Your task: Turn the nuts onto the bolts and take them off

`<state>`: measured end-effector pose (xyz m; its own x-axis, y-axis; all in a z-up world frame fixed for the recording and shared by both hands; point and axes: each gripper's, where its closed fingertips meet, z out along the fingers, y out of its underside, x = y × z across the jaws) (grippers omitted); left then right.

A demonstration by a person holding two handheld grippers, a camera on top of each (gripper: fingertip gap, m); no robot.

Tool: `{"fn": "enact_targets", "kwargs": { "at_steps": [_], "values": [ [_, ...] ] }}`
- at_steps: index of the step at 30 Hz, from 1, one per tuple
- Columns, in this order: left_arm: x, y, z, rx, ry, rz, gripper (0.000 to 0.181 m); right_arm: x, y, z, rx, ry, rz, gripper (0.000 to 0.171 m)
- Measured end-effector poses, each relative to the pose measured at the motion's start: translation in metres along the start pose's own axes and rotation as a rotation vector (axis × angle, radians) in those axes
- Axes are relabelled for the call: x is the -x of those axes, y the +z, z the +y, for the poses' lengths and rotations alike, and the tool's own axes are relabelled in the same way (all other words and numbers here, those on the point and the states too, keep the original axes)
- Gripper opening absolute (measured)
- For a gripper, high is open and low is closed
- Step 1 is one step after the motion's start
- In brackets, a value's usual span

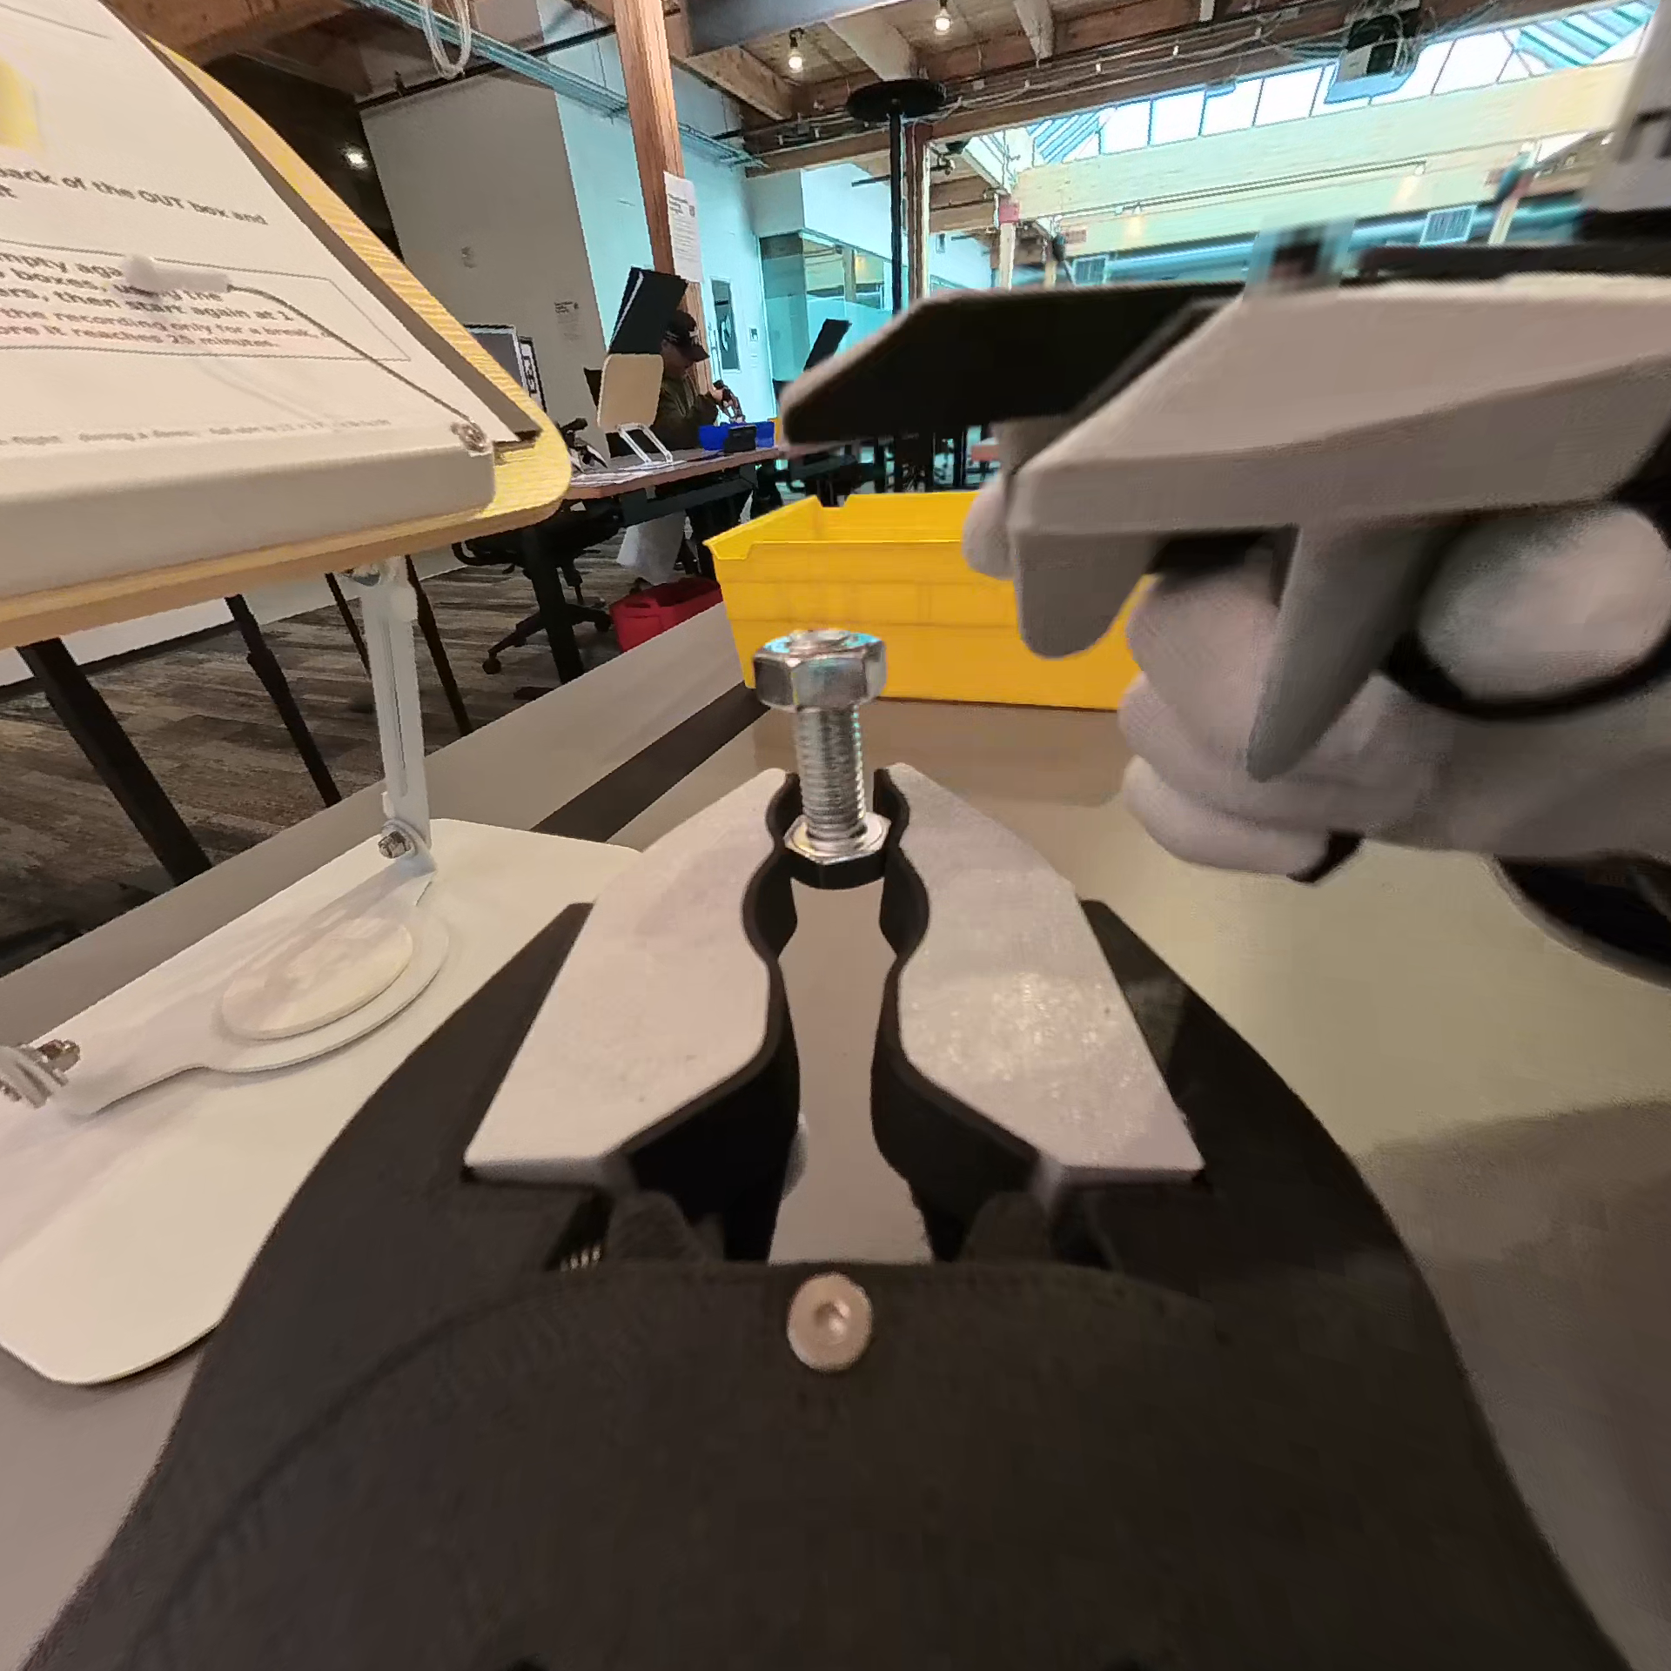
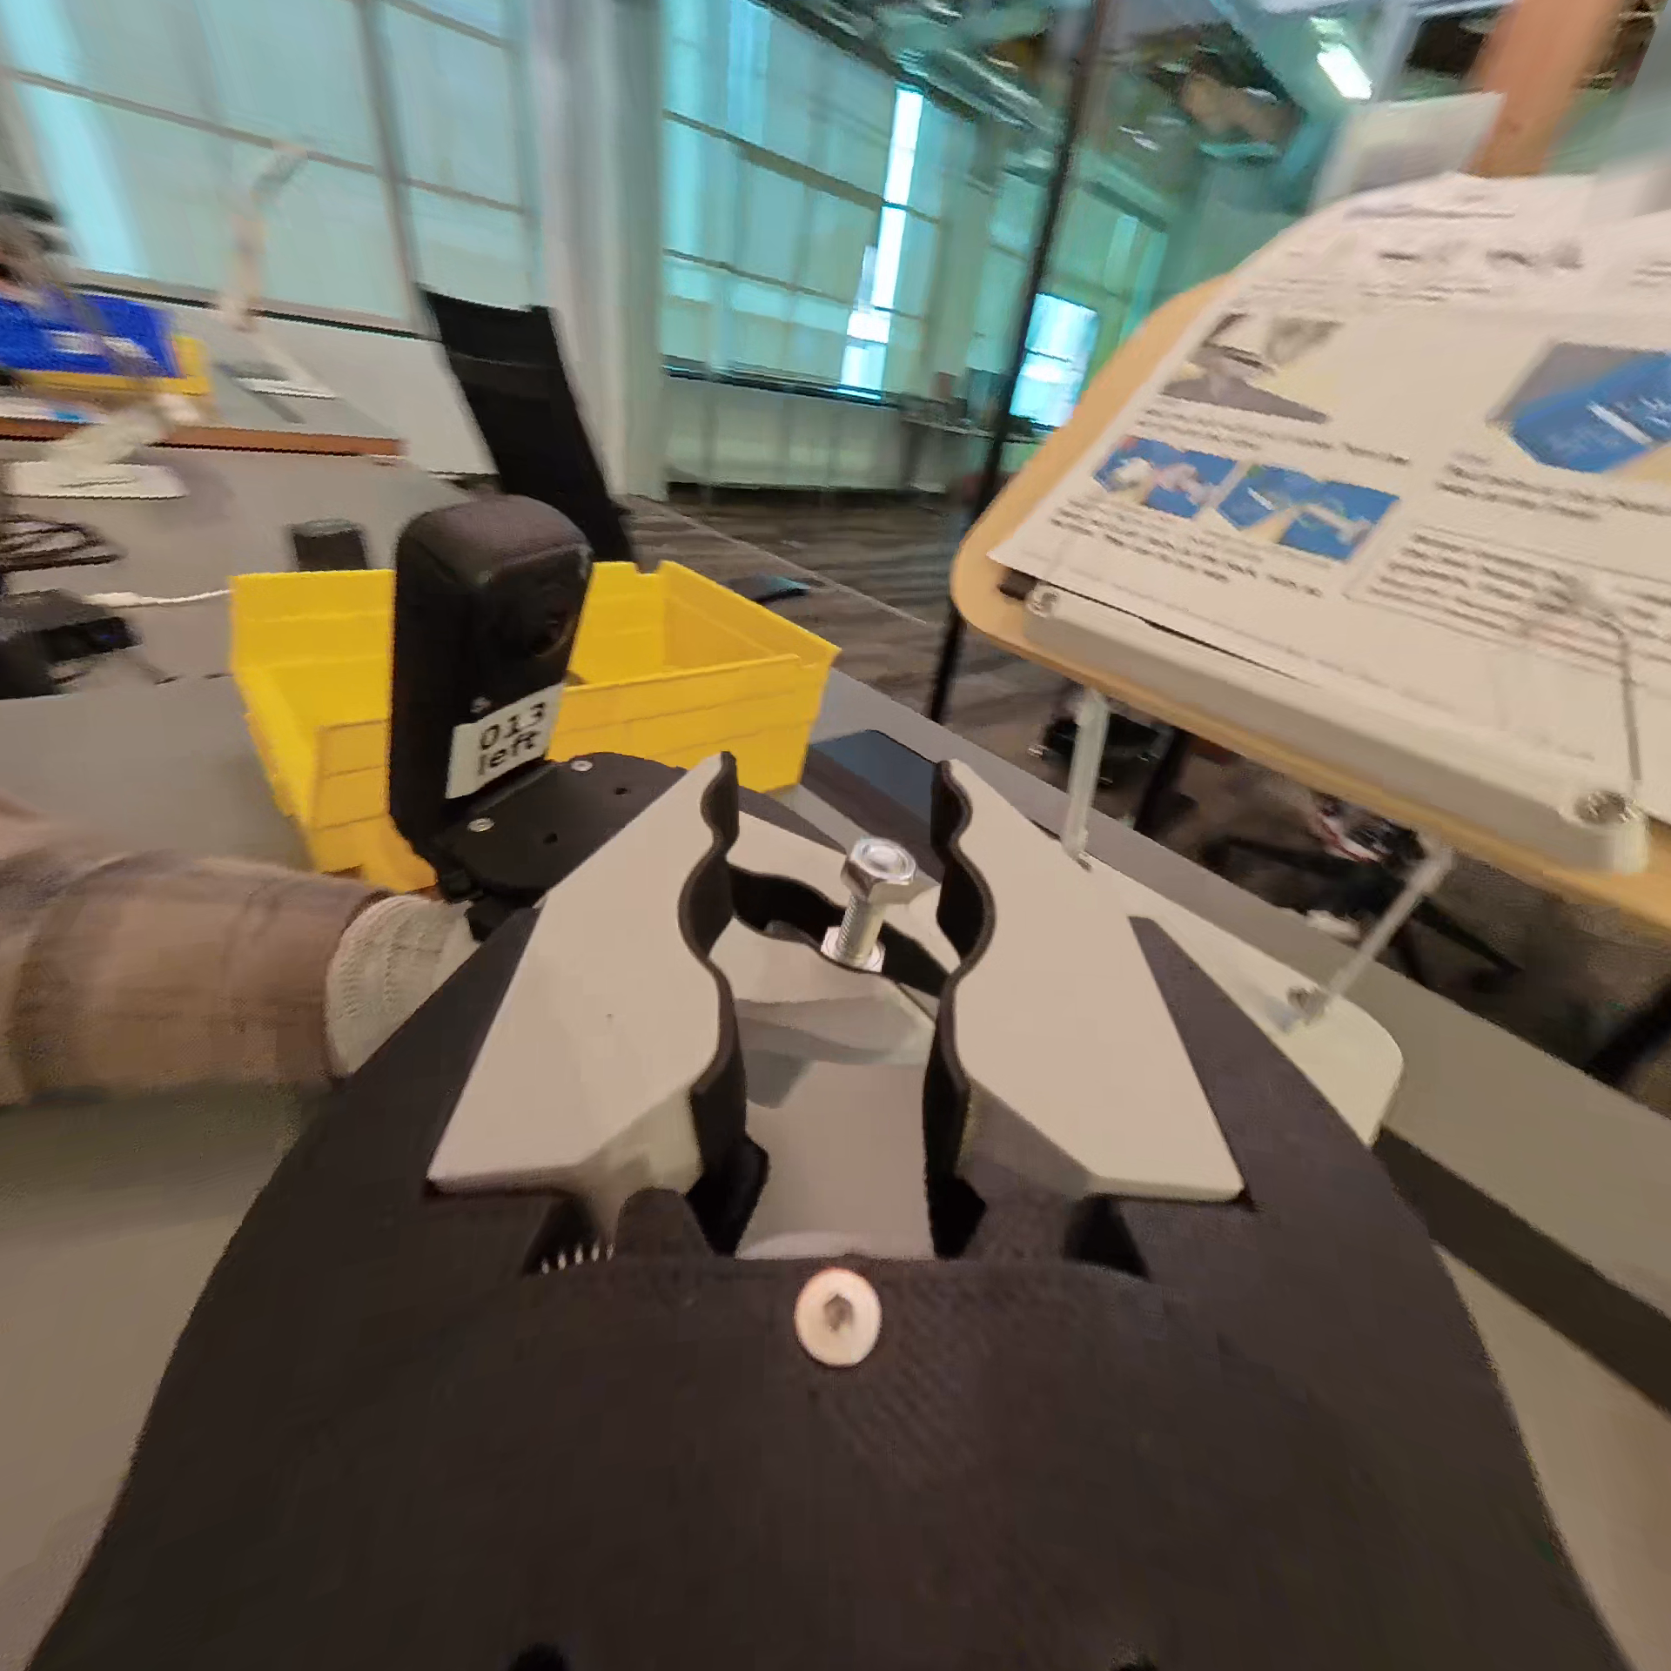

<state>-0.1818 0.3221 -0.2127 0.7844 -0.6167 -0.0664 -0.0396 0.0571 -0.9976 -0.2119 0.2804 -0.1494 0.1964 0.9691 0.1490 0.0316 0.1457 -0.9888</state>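
The left gripper [image 1: 832,818] is clamped on the nut [image 1: 834,839] at the low end of an upright bolt [image 1: 827,723], hex head on top. The right gripper [image 2: 836,814] hangs above and to the right of the bolt w/ fingers apart, nothing between them. A yellow bin [image 1: 859,588] sits just behind the bolt on the table [image 1: 1266,995]; a paper stand [image 1: 380,814] is left of the bolt.

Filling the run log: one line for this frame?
left hand-held gripper: shut on nut, bolt head up | right hand-held gripper: open, near bolt head | bin: behind
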Motion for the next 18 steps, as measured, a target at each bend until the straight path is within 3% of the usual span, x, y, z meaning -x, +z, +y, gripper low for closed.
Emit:
{"fn": "enact_targets", "kwargs": {
  "at_steps": [6,10,15,18],
  "values": [
    [0.000,0.000,0.000,-0.003,-0.004,0.006,0.014,-0.002,-0.009,-0.006,-0.007,0.027,-0.487,0.037],
    [0.000,-0.001,-0.001,-0.007,-0.012,0.010,0.015,-0.015,-0.008,-0.008,-0.017,0.053,-0.683,0.035],
    [0.000,0.000,-0.001,-0.007,-0.014,0.012,0.015,-0.014,-0.003,0.005,-0.001,0.051,-0.862,0.034],
    [0.000,-0.001,-0.001,-0.009,-0.019,0.012,0.014,-0.012,0.003,0.014,0.007,0.026,-0.880,0.033]
  ]
}}
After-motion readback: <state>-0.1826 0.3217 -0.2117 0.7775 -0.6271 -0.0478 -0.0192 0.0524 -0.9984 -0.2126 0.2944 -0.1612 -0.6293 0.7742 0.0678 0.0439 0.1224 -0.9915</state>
